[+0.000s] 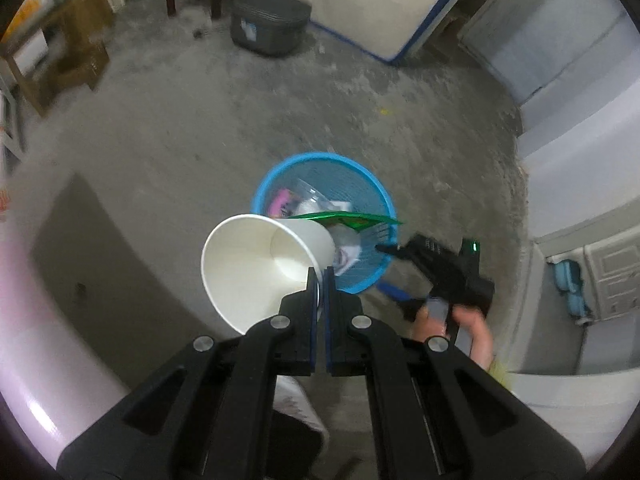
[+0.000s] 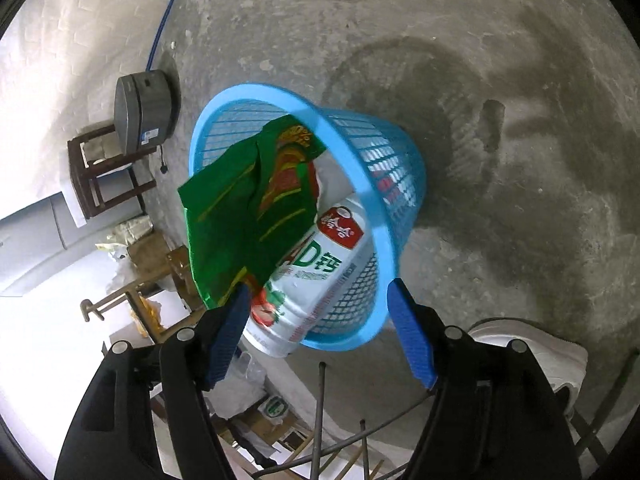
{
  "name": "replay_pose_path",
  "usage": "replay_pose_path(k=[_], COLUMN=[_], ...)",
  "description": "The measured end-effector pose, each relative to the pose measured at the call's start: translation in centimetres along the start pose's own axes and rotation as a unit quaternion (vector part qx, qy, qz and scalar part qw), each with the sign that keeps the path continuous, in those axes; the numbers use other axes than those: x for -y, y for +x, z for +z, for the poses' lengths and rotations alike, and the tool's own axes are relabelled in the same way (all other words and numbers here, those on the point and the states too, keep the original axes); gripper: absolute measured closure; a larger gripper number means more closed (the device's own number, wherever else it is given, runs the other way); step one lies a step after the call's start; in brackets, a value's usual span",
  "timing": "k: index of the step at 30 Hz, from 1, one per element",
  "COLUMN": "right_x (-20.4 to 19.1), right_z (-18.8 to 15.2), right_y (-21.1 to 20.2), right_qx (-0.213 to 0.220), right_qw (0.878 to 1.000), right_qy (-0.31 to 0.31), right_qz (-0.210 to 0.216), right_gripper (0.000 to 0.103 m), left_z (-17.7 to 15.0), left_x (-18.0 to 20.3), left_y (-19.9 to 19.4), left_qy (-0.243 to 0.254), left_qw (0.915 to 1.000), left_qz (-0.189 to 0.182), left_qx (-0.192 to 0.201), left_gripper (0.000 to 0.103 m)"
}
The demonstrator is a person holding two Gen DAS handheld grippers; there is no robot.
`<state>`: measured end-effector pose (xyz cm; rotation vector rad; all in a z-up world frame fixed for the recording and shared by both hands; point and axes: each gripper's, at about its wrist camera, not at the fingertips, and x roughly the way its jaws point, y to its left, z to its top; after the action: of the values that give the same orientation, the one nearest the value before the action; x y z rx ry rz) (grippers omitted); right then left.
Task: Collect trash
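A blue mesh basket (image 1: 280, 172) stands on the concrete floor with several pieces of trash in it. My left gripper (image 1: 322, 276) is shut on the rim of a white paper cup (image 1: 260, 268), held tilted just beside the basket. In the right wrist view my right gripper (image 2: 319, 287) stands open at the basket's near rim (image 2: 360, 184). A green snack wrapper (image 2: 244, 216) hangs over the rim, and its lower edge touches the left blue pad (image 2: 230, 332). A white printed carton (image 2: 320, 272) lies inside, under the wrapper. A hand (image 1: 472, 332) holds the right gripper.
A grey lidded tub (image 1: 270, 24) and a blue-edged mattress (image 1: 360, 8) stand across the floor. A dark wooden stool (image 2: 108, 172) is near the tub. A white shoe (image 2: 532, 344) stands close to the basket. Metal rods and cardboard (image 2: 320, 420) lie below the right gripper.
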<state>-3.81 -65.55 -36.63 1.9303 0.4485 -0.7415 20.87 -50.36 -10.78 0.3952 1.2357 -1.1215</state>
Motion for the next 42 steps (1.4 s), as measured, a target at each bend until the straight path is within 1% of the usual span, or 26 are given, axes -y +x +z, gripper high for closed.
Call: replay_pose_path(k=[2,5,7,9,10,12,13,14,15,17,19,24,26,28,30,31,32,33,34,35,37,38,39,40,41,42], right_x=[0.8,2.2,2.9,3.6,3.7,4.0,4.2,4.2,4.2,4.0,3.8,2.9,2.3,1.2,-0.5,-1.1,-2.1,-3.0,-3.8,-4.9,-6.4,-7.4,-8.5,-9.3,-10.1,-10.7], right_z=[-0.1,-0.1,0.0,0.1,0.2,0.3,0.3,0.4,0.5,0.5,0.5,0.5,0.2,-0.3,-1.3,-1.7,-2.7,-3.5,-4.4,-5.8,-8.0,-9.6,-11.4,-13.0,-14.6,-15.9], right_y=[-0.5,-1.7,-2.3,-2.9,-3.0,-3.2,-3.2,-3.2,-3.3,-3.2,-3.1,-3.2,-3.6,-4.3,-5.4,-5.8,-6.6,-7.2,-7.9,-8.8,-10.5,-11.5,-12.8,-13.7,-14.6,-15.4], right_qx=[-0.001,0.005,0.008,0.007,0.007,0.006,0.006,0.006,0.007,0.007,0.005,0.011,0.017,0.027,0.035,0.038,0.042,0.046,0.049,0.055,0.069,0.077,0.089,0.099,0.107,0.114], right_qw=[1.0,1.0,1.0,1.0,1.0,1.0,1.0,1.0,1.0,1.0,1.0,1.0,0.999,0.997,0.992,0.989,0.983,0.977,0.97,0.959,0.941,0.928,0.911,0.896,0.881,0.869], right_qy=[0.005,0.013,0.015,0.014,0.014,0.015,0.016,0.018,0.017,0.012,0.006,-0.013,-0.032,-0.066,-0.12,-0.141,-0.176,-0.205,-0.233,-0.272,-0.325,-0.36,-0.396,-0.427,-0.456,-0.477], right_qz=[0.001,0.005,0.001,0.001,0.0,0.001,0.002,0.002,0.004,0.006,0.008,0.009,0.003,-0.008,-0.02,-0.025,-0.034,-0.04,-0.045,-0.052,-0.06,-0.064,-0.067,-0.067,-0.067,-0.068], right_gripper=[0.034,0.034,0.034,0.034,0.034,0.034,0.034,0.034,0.034,0.034,0.034,0.034,0.034,0.034,0.034,0.034,0.034,0.034,0.034,0.034,0.034,0.031,0.028,0.027,0.024,0.021], left_z=[1.7,3.0,3.3,3.5,3.4,3.6,3.6,3.6,3.6,3.6,3.8,4.2,4.0,3.4,2.4,1.6,0.8,-0.1,-1.5,-2.8,-5.6,-6.9,-8.9,-10.3,-12.0,-13.2], left_x=[0.2,1.0,1.5,1.9,2.0,2.0,2.0,2.0,1.9,1.8,1.8,1.8,1.6,1.2,0.7,0.4,0.2,-0.1,-0.3,-0.5,-1.1,-1.3,-1.6,-2.0,-2.2,-2.1], left_y=[3.0,7.7,10.6,12.9,13.6,14.9,15.3,15.5,15.4,14.5,13.6,8.4,5.2,0.8,-2.8,-5.4,-7.5,-9.7,-12.3,-14.5,-18.2,-19.6,-21.4,-22.5,-23.6,-24.3], left_qy=[-0.012,-0.026,-0.028,-0.037,-0.044,-0.065,-0.074,-0.082,-0.088,-0.099,-0.1,-0.077,-0.062,-0.044,-0.03,-0.021,-0.013,-0.006,0.0,0.004,0.007,0.005,-0.002,-0.008,-0.017,-0.024], left_qw=[0.9991,0.9965,0.9952,0.9939,0.9934,0.9915,0.9905,0.9895,0.9889,0.9882,0.9883,0.9928,0.9947,0.9959,0.996,0.9949,0.9936,0.9915,0.9877,0.984,0.9757,0.9716,0.9654,0.9615,0.9568,0.9539], left_qz=[-0.022,-0.036,-0.035,-0.046,-0.051,-0.069,-0.077,-0.084,-0.089,-0.097,-0.1,-0.089,-0.082,-0.07,-0.049,-0.037,-0.027,-0.014,0.004,0.021,0.044,0.059,0.081,0.095,0.109,0.119], left_qx=[-0.035,-0.071,-0.087,-0.094,-0.093,-0.089,-0.087,-0.085,-0.08,-0.067,-0.057,-0.021,0.002,0.038,0.068,0.091,0.109,0.129,0.156,0.177,0.214,0.229,0.248,0.258,0.269,0.275], left_gripper=[0.102,0.102,0.102,0.102,0.1,0.083,0.062,0.052,0.052,0.05,0.05,0.049,0.048,0.043,0.041,0.037,0.033,0.031,0.027,0.022,0.02,0.018,0.016,0.013,0.012,0.012])
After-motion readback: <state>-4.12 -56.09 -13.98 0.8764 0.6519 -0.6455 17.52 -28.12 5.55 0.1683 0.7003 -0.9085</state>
